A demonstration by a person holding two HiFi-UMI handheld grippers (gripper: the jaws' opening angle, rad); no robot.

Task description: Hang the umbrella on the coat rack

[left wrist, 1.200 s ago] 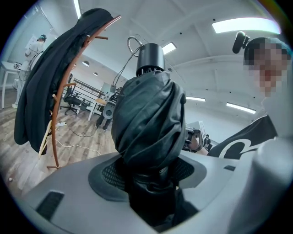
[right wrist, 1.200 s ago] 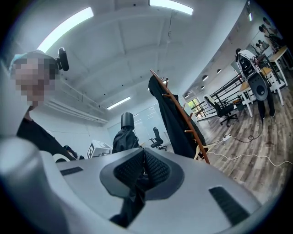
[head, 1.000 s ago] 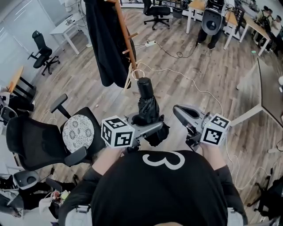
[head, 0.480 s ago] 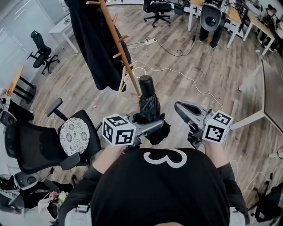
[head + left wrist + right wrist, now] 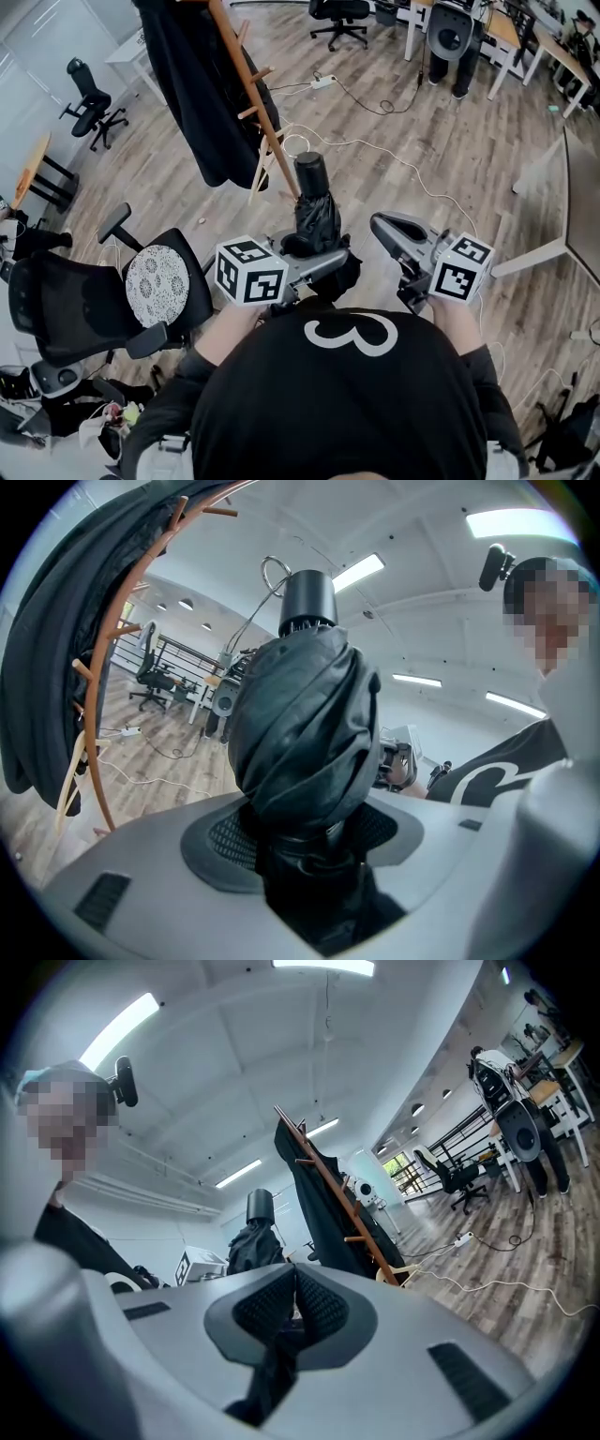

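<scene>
**Desk:** What's the biggest thing in front of you?

**Operator:** The slanted brown wooden coat rack (image 5: 255, 98). In the head view it stands ahead of my hands and to their left. A long black coat (image 5: 192, 84) covers its left side. At lower left there's a black mesh office chair (image 5: 155, 286) with a round patterned cushion, well apart from the rack.

**Desk:** And where is the umbrella?

**Operator:** I have the folded black fabric umbrella (image 5: 314, 211) in my left gripper (image 5: 323, 262). The jaws stand wide, clamped around the bunched canopy. Its long axis is roughly upright with the cylindrical handle end on top, near the rack's pole and just to its right. My right gripper (image 5: 377, 228) sits further right, and its jaws are closed together. I can't make out anything held between them.

**Desk:** Which hand should do the hanging?

**Operator:** The left, I'd say. It holds the umbrella and is the one nearer the rack. As I judge it, I need to go up and leftward from where the fingers are.

**Desk:** Is anything in the way?

**Operator:** The coat hides the pegs on the far side. A short bare wooden peg (image 5: 265, 73) juts out on the near side, and it looks like the best one to use.

**Desk:** What would catch on it?

**Operator:** A thin pale cord loop (image 5: 274, 576) at the top of the handle. It's small, so I expect lining it up will be fiddly. A white cable (image 5: 394, 159) trails across the floor beyond, and I think it's clear of the move.
</scene>
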